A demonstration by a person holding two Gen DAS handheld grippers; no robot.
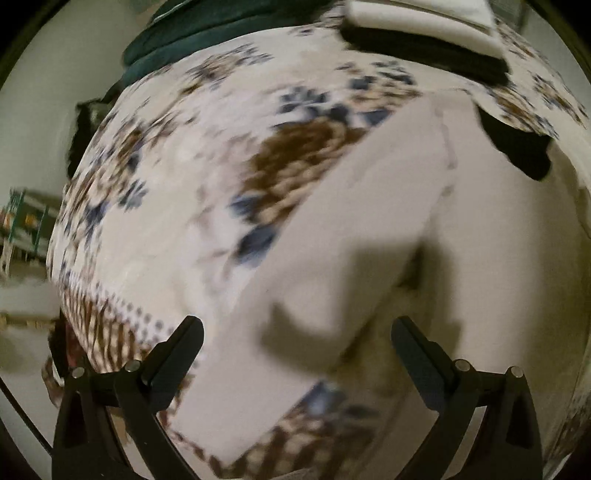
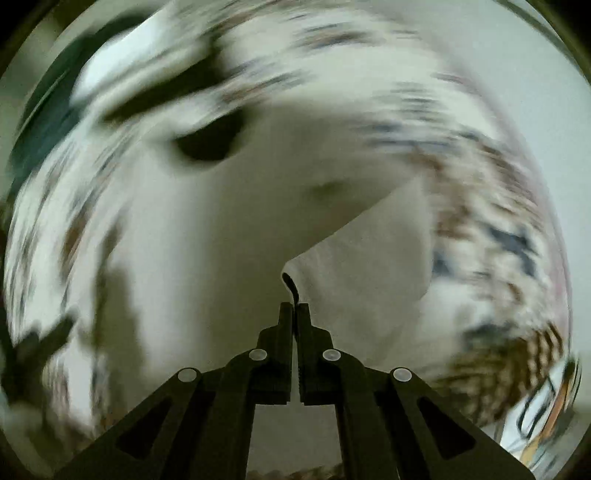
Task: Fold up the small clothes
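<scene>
A white garment (image 1: 424, 229) with a black neck trim (image 1: 517, 144) lies on a floral cloth (image 1: 177, 192). My left gripper (image 1: 295, 336) is open just above the garment's near edge, with nothing between its fingers. In the right wrist view the same white garment (image 2: 229, 229) fills the middle, blurred by motion. My right gripper (image 2: 294, 306) is shut on a fold of the garment with a thin black edge (image 2: 291, 286) that sticks up from the fingertips.
A folded stack of white and black clothes (image 1: 424, 37) lies at the far edge of the floral cloth. A dark green item (image 1: 184, 33) lies at the far left. The cloth's edge drops off at the left (image 1: 59, 258).
</scene>
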